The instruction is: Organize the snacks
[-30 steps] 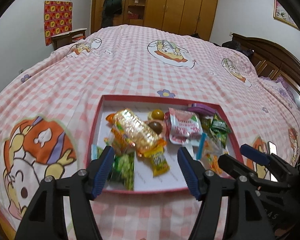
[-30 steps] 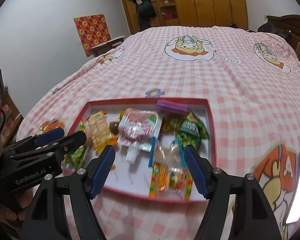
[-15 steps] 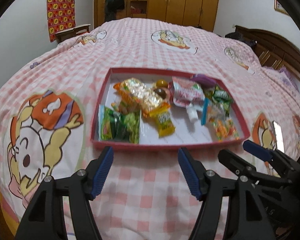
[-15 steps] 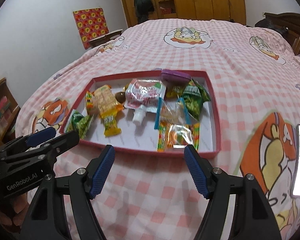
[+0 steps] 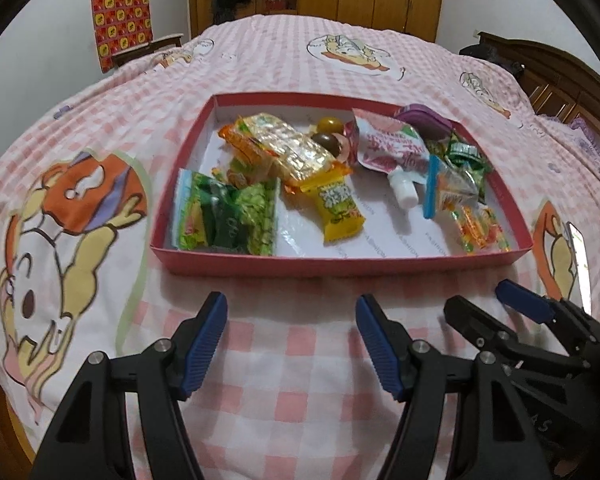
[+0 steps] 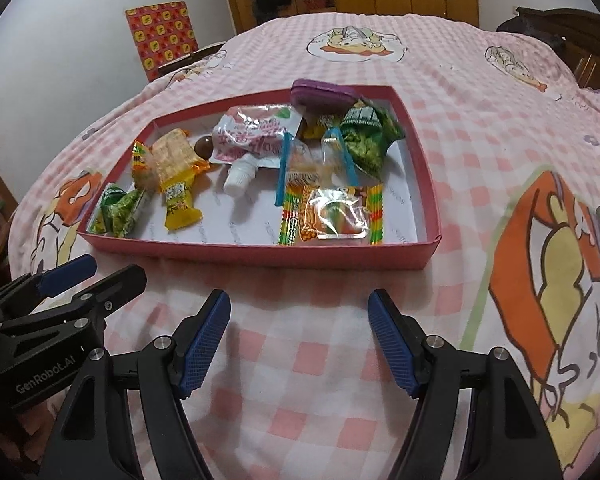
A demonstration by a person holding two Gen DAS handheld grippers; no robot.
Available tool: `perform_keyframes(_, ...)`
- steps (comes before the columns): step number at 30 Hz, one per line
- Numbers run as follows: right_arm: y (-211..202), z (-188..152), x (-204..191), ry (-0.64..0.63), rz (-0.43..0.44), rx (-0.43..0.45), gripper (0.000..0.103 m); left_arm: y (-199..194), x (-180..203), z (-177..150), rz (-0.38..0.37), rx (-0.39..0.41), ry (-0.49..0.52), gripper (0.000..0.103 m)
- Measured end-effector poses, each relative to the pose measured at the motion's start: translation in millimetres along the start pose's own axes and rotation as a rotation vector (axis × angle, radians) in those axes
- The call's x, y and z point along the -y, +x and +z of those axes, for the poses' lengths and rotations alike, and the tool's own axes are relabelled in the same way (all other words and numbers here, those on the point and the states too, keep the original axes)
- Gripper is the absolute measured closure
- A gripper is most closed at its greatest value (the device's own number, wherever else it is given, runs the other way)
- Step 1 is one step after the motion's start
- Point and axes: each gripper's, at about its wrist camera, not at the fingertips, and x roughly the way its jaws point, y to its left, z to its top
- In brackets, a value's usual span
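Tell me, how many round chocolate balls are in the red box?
2. One golden ball sits by the red box's far wall, one brown ball just in front of it. Wrappers may hide more.

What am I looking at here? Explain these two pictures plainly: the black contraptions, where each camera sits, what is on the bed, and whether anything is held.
No robot: a person holds a black two-fingered tool with blue pads in each hand, a wide-angle camera on each.

One picture looks along the left tool, the other along the right tool; each also glimpses its neighbour at the edge.

On the pink checked bedspread lies a shallow red cardboard tray of snacks, among them a green crinkly packet, a yellow wrapped bar and a white spouted pouch.

Both tools are open and empty, short of the tray.
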Motion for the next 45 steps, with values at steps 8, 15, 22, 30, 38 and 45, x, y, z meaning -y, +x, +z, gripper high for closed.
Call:
perform_keyframes(8, 7, -3, -1, -0.002, -0.012, -0.012, 0.030, 4, 0, -1, 0.008, 0.000, 0.002, 0.033)
perform_keyframes(15, 9, -4, -2, -0.008, -0.021, -0.007, 0.030, 7, -3, 0, 0.000, -0.014, -0.012, 0.033)
perform_keyframes(22, 9, -9, -5, -0.009, -0.053, 0.011, 0.030, 10, -3, -2, 0.010, -0.012, -0.011, 0.034)
perform_keyframes(30, 10, -10, -8, -0.018, -0.068, 0.018, 0.030, 11, -3, -3, 0.008, -0.011, -0.007, 0.035)
perform_keyframes(38, 10, -9, -9, -0.019, -0.071, 0.021, 0.030, 12, -4, -5, 0.003, -0.011, 0.000, 0.035)
perform_keyframes(45, 10, -10, -8, -0.019, -0.071, 0.022, 0.030, 14, -3, -7, 0.006, -0.012, 0.014, 0.035)
